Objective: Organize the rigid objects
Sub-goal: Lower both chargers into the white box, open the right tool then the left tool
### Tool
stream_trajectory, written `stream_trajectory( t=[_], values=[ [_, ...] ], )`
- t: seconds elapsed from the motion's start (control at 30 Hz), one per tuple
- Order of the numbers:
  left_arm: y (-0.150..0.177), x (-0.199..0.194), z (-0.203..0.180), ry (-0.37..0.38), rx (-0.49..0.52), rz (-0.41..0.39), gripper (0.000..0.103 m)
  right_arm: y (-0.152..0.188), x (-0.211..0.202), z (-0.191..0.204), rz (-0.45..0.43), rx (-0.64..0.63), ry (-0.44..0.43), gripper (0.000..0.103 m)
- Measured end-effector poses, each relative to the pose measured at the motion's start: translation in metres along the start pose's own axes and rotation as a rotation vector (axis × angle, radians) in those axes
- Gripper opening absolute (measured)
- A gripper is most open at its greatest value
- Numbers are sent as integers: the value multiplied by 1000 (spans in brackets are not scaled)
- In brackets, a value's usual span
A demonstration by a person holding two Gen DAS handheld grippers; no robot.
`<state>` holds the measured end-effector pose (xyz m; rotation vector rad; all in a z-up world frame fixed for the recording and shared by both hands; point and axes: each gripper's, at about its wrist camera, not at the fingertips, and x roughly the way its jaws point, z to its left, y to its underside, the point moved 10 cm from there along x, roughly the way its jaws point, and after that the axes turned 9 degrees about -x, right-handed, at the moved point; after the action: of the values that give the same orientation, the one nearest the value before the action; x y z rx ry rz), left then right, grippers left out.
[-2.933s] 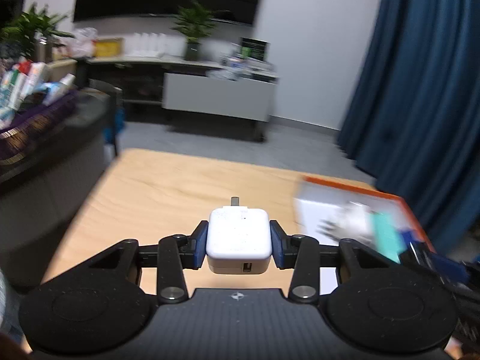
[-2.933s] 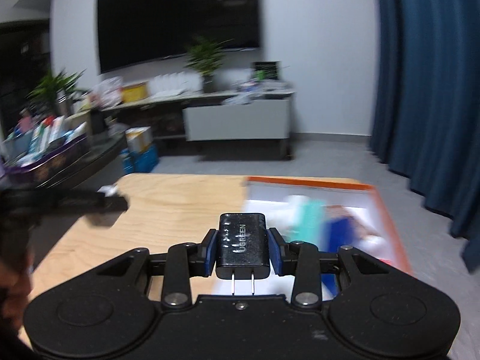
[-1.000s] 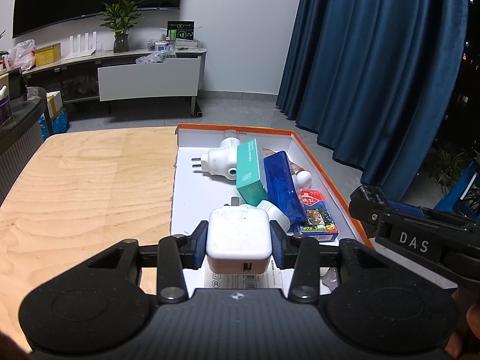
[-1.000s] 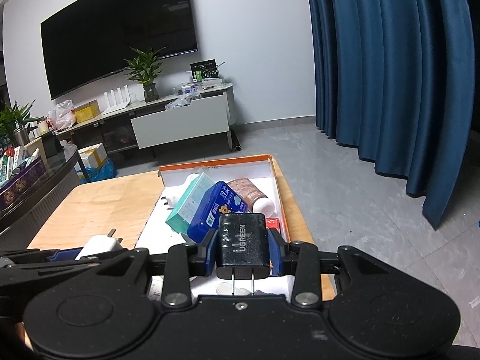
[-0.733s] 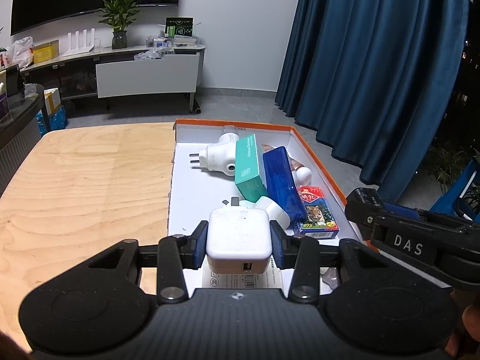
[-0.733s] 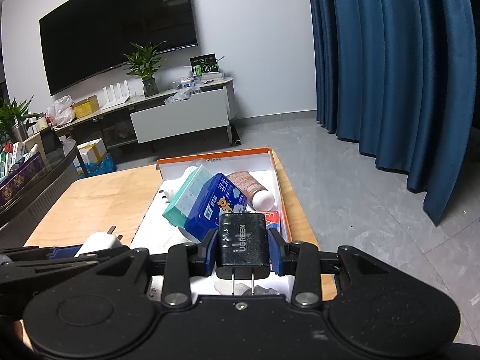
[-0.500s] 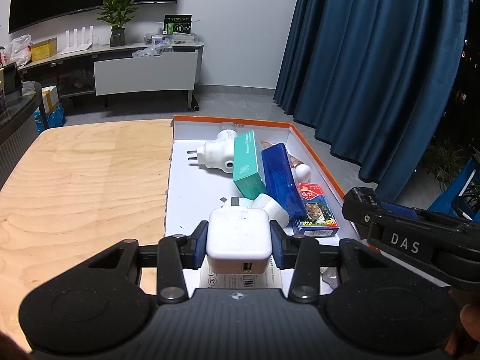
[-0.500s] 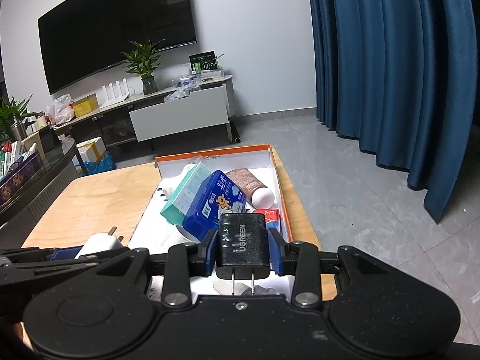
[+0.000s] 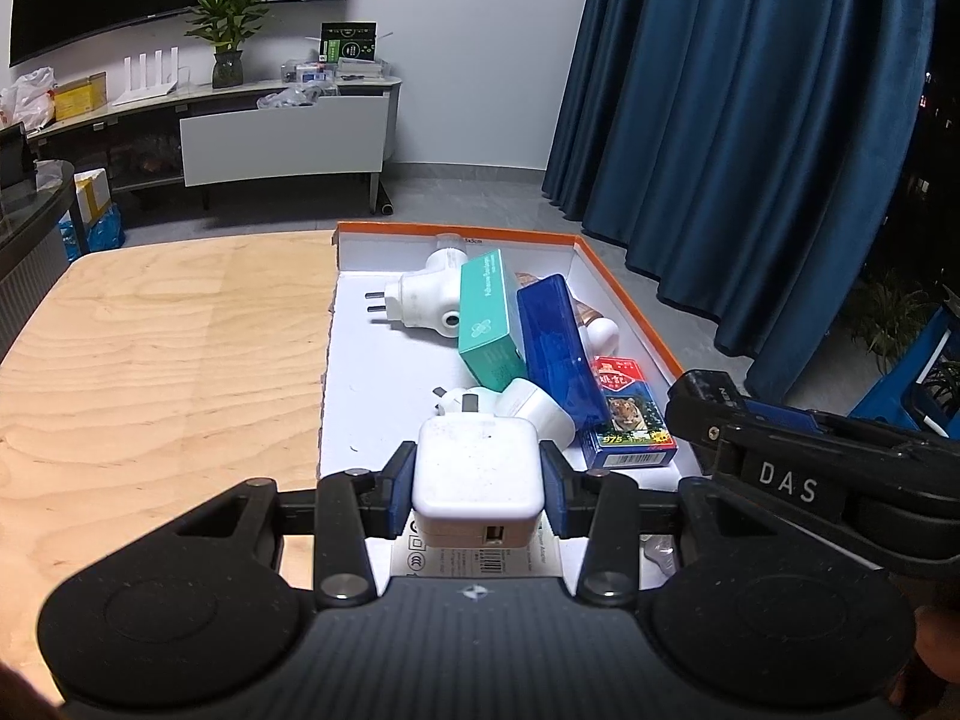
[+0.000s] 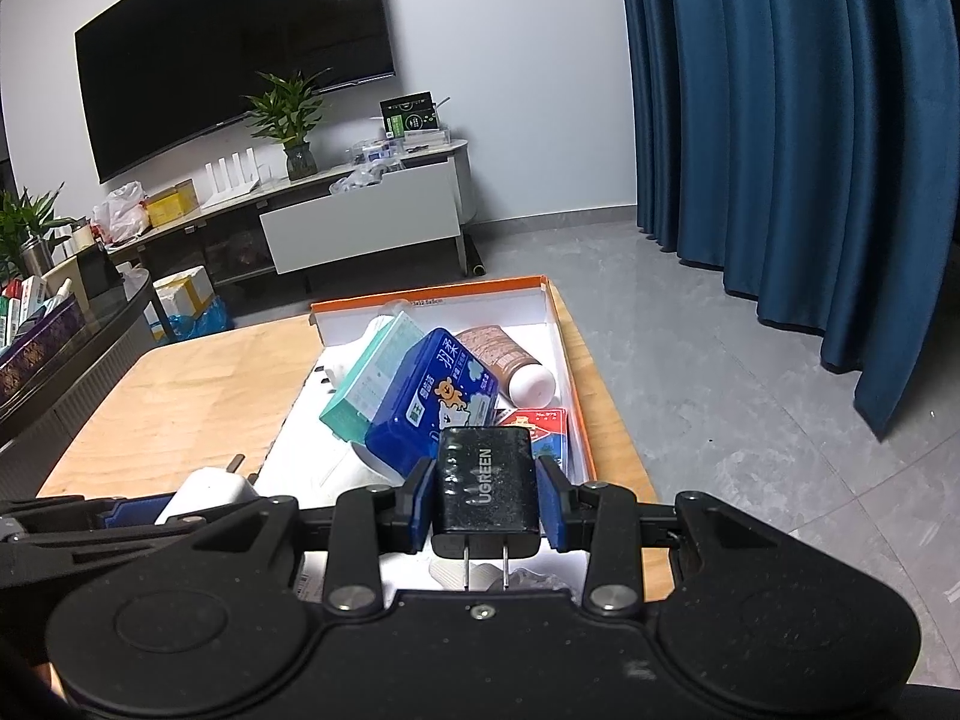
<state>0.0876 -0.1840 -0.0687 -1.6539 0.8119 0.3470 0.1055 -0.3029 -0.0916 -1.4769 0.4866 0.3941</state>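
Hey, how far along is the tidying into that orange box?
Several things already lie in the orange box. In hand: the left hand-held gripper grips a white charger, and the right hand-held gripper a black charger. Left: setting both into the box.

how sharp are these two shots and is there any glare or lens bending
Left wrist view: sharp, no motion blur; the fisheye bows the blue curtain, and the white charger in the left tool shows no blown-out glare. Right wrist view: equally crisp, the UGREEN lettering on the black charger is readable; the TV curves near the edge.
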Motion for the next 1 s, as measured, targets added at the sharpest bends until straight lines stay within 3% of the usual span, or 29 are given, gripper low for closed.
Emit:
stream_trajectory(
  t=[0.53,0.7,1.0],
  values=[
    [3,4,-1,-3,6,6,42,2,7,1,10,-7,-5,44],
    [4,7,1,-6,4,13,42,-3,8,-5,-15,16,-20,49],
    [5,15,-9,15,28,25,42,-12,-9,-21,-51,14,33,55]
  ],
)
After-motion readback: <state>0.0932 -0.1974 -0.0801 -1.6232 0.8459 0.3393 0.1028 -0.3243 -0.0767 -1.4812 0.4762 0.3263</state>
